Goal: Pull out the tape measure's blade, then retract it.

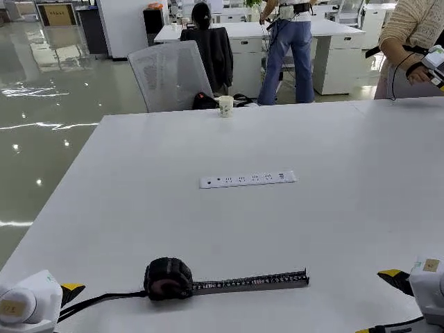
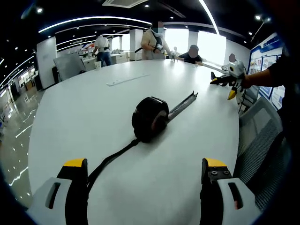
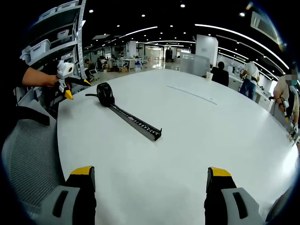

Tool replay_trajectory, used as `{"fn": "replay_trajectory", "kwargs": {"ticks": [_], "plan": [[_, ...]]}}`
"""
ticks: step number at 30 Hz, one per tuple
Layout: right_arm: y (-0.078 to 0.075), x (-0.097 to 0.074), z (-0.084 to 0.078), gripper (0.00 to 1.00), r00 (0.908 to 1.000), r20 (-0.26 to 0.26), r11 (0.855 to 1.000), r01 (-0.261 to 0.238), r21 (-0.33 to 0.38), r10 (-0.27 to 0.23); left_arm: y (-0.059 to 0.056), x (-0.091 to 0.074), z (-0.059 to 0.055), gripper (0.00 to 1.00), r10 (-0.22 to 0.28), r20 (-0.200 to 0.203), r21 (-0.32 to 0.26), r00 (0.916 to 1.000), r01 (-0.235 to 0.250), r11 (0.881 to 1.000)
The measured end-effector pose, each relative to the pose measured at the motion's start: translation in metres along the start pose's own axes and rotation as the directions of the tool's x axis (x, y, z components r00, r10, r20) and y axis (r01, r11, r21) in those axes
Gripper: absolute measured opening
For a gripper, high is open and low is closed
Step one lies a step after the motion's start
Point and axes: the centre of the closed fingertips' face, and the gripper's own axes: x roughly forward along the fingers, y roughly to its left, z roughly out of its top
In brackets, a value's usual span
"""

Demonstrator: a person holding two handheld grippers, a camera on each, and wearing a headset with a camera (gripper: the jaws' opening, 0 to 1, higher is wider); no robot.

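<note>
Tape measure [image 1: 168, 278]: near edge of bench [image 1: 229, 139]. Blade [image 1: 251, 282] partly out, long axis along that edge. Left claw [image 2: 145, 164]: spread, empty, nearer the case. Right claw [image 3: 151, 171]: spread, empty, nearer the blade tip.

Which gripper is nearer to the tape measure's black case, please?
Left. The left gripper is close behind the case, over its strap; the right gripper is farther, beyond the blade.
</note>
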Motion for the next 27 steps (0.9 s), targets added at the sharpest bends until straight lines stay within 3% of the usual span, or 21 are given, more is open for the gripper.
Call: {"fn": "replay_trajectory", "kwargs": {"ticks": [2,6,14,22,27], "plan": [[0.0,-0.006,0.002,0.99,0.9997,0.02,1.0,0.014,0.015,-0.014,0.001,-0.005,-0.001,0.99,0.013,0.002,-0.005,0.9999,-0.013,1.0],[0.003,-0.016,-0.004,0.99,0.9997,0.014,0.999,0.019,0.033,-0.019,0.001,-0.014,-0.001,0.95,0.033,0.021,-0.018,0.9992,-0.033,0.999],[0.007,-0.029,-0.026,0.99,0.9995,-0.009,0.999,0.03,0.045,-0.029,-0.012,-0.018,-0.02,0.96,0.02,-0.006,-0.022,0.9998,-0.02,1.0],[0.008,-0.041,-0.026,0.99,0.998,0.03,0.997,0.053,0.064,-0.055,-0.02,-0.021,-0.021,0.96,0.01,-0.014,-0.029,0.9999,-0.01,1.0],[0.007,-0.047,-0.028,0.99,0.9973,0.026,0.996,0.067,0.059,-0.069,-0.021,-0.022,-0.021,0.97,0.011,-0.017,-0.025,0.9998,-0.011,1.0]]}}
